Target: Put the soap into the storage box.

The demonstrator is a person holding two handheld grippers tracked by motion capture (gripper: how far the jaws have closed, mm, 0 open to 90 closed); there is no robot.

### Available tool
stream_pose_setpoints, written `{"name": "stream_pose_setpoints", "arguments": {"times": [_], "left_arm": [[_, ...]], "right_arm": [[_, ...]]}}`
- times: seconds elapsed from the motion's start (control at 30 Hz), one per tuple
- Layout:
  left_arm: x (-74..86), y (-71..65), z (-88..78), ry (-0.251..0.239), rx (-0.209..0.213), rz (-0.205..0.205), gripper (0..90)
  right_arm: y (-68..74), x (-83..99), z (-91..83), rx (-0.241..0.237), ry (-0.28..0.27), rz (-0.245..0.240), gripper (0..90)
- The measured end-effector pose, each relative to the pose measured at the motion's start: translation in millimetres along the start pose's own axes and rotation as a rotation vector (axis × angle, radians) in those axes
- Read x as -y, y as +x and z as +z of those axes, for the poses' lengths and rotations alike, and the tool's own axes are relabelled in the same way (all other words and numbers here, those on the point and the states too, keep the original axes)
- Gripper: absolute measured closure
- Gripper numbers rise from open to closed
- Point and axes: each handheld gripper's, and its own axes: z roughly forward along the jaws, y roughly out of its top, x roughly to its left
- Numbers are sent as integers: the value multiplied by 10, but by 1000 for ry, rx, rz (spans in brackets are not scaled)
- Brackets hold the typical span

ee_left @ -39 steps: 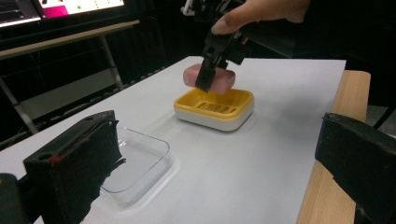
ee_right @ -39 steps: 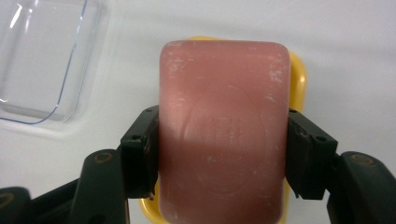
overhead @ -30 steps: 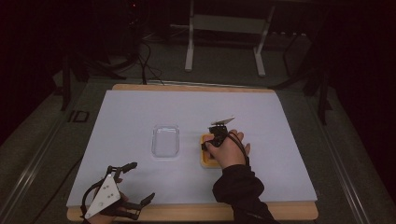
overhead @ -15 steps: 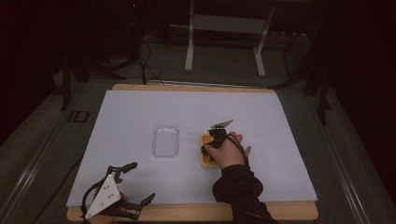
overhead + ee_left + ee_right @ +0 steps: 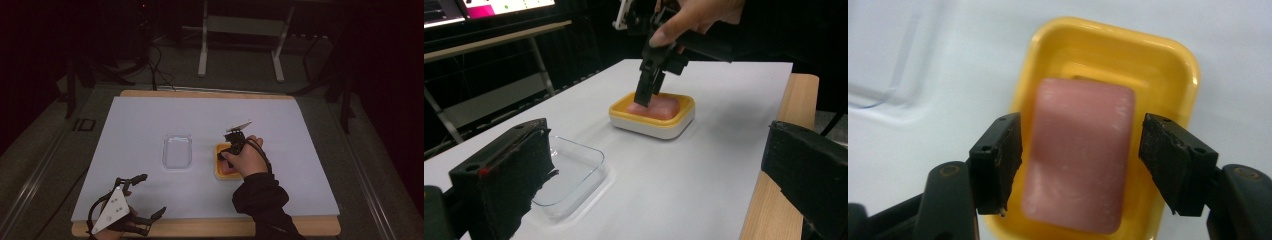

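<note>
There, one pink rectangular soap bar (image 5: 1078, 160) lay in one yellow plastic dish (image 5: 1168, 50). The right gripper (image 5: 1078, 165) straddled it, its jaws just opening, apparently clear of the bar's sides. One clear plastic lid (image 5: 177, 151) sat beside the dish on the white sheet (image 5: 150, 120) over the wooden table (image 5: 210, 93). The left gripper (image 5: 145, 197) hovered spread wide, empty. The room behind was dark, with a metal stand (image 5: 240, 30).

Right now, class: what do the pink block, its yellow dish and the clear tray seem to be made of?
Pink block: probably soap, matte and waxy with pale scuffs. Yellow dish: likely moulded plastic, smooth, softly glossy, rounded rim. Clear tray: thin transparent plastic, see-through with shiny edges.
</note>
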Motion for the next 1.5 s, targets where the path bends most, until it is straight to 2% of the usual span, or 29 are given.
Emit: {"name": "stream_pose_setpoints", "arguments": {"times": [0.07,0.13,0.3,0.33,0.5,0.53,0.63,0.73,0.87,0.93,1.07,1.2,1.27,1.5], "left_arm": [[1,0,1,2,0,2,6],[1,0,4,4,1,2,6],[3,-2,5,5,1,3,6],[3,0,5,5,1,3,6],[9,2,12,9,1,2,6],[9,2,13,9,1,3,6],[11,-3,12,10,1,3,6],[12,-3,7,10,0,0,6],[14,-2,11,11,1,1,6],[15,-4,17,13,3,0,6],[15,-9,19,12,3,0,6],[14,-6,15,13,1,0,6],[14,-7,15,12,1,0,6],[14,-11,16,11,3,3,6]], "right_arm": [[-10,-4,-50,-14,-21,-38,335],[-30,-8,-89,-24,-43,-104,323],[-128,2,-151,-126,-79,-114,292],[-156,13,-163,-137,-83,-119,293],[-275,70,-211,-166,-87,-207,309],[-293,84,-233,-172,-89,-197,294],[-363,124,-299,-150,-114,-205,280],[-421,167,-371,-148,-134,-222,281],[-530,253,-473,-151,-169,-284,281],[-591,297,-509,-153,-175,-288,281],[-687,386,-554,-121,-211,-331,270],[-792,464,-561,-105,-283,-326,245],[-850,509,-562,-90,-304,-307,244],[-1066,677,-557,-38,-363,-293,230]]}}
